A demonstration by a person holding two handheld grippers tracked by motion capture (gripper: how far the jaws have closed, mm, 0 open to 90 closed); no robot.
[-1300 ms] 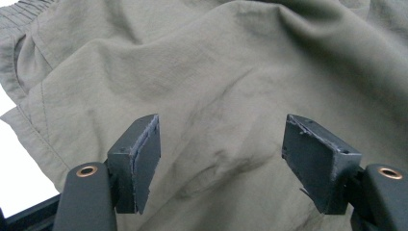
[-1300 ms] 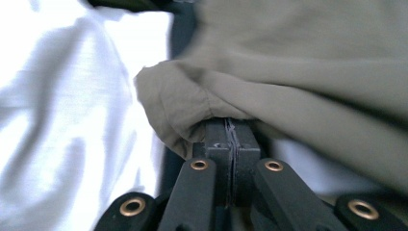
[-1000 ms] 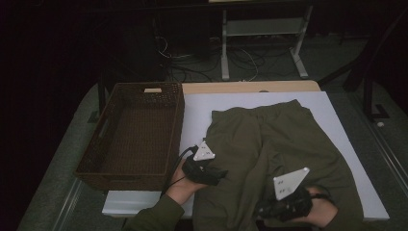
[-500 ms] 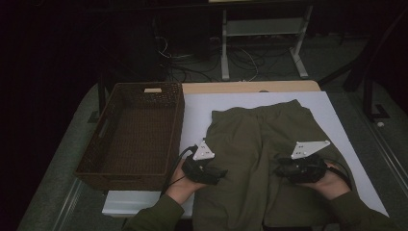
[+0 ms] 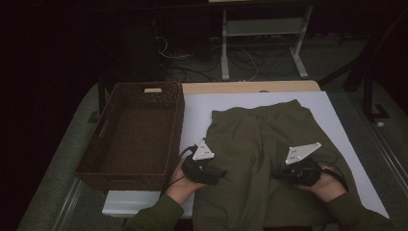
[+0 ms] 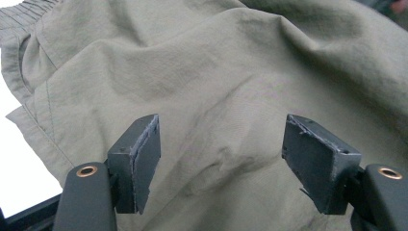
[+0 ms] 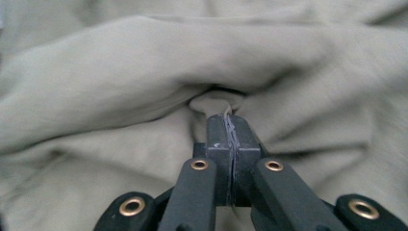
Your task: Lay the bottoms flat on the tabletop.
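R gripper [image 5: 278, 173] further up olive shorts [image 5: 260, 159], waistband far-side.

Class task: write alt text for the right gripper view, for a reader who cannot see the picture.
The right gripper has its two black jaws pressed together, pinching a small fold of the olive-green trousers. The rumpled cloth spreads across the frame, with a thick ridge running across it just beyond the fingertips.

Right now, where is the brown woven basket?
In the high view the brown woven basket sits on the table's left side, right beside the white mat that holds the olive green trousers, with the left gripper near its front corner.
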